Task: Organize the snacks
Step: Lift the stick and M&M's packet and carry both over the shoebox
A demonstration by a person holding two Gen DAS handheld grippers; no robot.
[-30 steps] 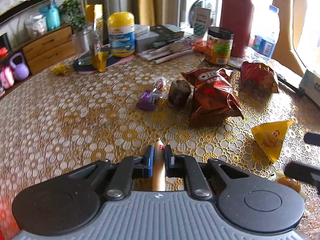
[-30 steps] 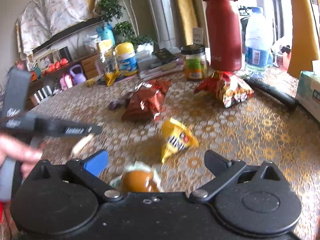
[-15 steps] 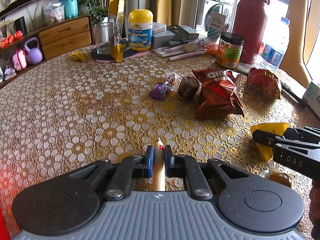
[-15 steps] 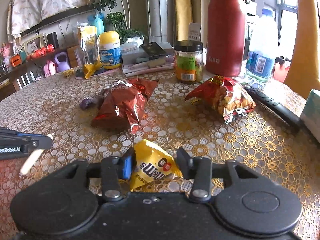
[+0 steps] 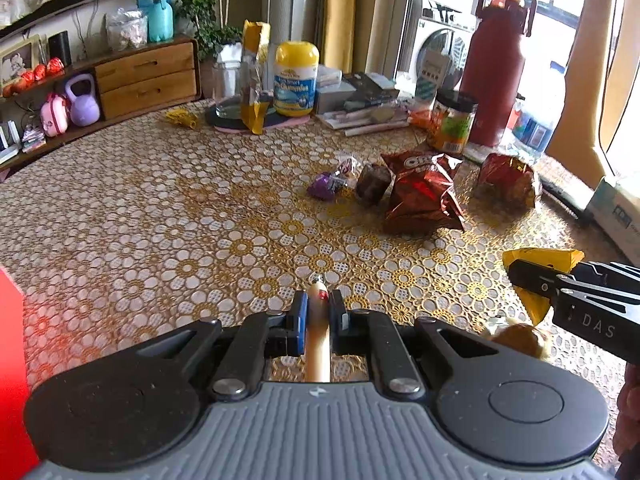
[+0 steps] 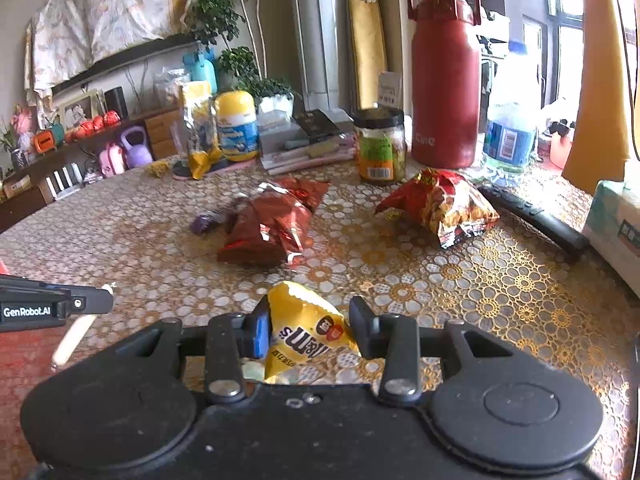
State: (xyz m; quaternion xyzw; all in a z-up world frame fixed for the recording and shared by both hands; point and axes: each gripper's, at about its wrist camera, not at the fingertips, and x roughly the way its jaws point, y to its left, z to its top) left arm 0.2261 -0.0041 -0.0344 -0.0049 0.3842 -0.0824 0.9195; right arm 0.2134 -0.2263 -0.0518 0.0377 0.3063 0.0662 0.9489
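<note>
Now the right gripper (image 6: 306, 326) is closing its jaws on the yellow candy bag (image 6: 306, 332) low over the table (image 6: 460, 280); best squeeze gently, mid-bag. Meanwhile the left gripper (image 5: 318, 314) has its jaws clamped on a sausage stick (image 5: 318, 334).

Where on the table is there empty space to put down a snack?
The widest bare patch of the tablecloth lies left of the purple candy, below the yellow-lidded bottle. A narrower strip runs between the Oreo bag and the left gripper. It is crowded on the right: the red chip bag, jar and red flask.
</note>
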